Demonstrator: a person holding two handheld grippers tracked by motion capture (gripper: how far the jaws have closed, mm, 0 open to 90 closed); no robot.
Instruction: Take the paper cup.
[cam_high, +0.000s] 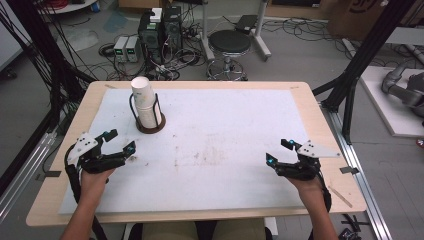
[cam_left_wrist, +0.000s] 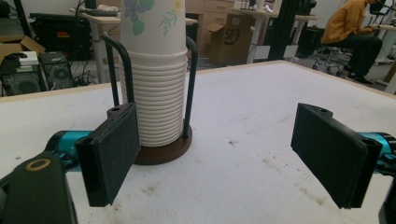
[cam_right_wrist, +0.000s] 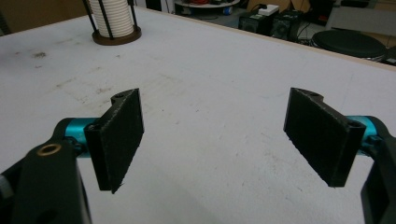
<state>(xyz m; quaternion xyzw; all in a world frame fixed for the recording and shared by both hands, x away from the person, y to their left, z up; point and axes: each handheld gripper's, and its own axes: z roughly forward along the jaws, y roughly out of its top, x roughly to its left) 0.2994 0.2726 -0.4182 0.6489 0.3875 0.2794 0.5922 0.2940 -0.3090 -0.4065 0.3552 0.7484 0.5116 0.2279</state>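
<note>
A stack of white paper cups (cam_high: 143, 102) stands upright in a black wire holder with a round brown base (cam_high: 150, 126) at the table's back left. In the left gripper view the cup stack (cam_left_wrist: 156, 88) rises just past the left jaw, flower print on the top cup. My left gripper (cam_high: 120, 141) hovers a short way in front and left of the holder, open, nothing between its jaws. My right gripper (cam_high: 279, 151) sits near the table's front right, open and empty. In the right gripper view the cup stack (cam_right_wrist: 113, 16) stands far off at top left.
A white, stained mat (cam_high: 220, 140) covers the wooden table (cam_high: 320, 120). Beyond the far edge are a black stool (cam_high: 229, 45), computer boxes (cam_high: 160, 30) and cables on the floor. A seated person (cam_left_wrist: 355, 32) shows far behind in the left gripper view.
</note>
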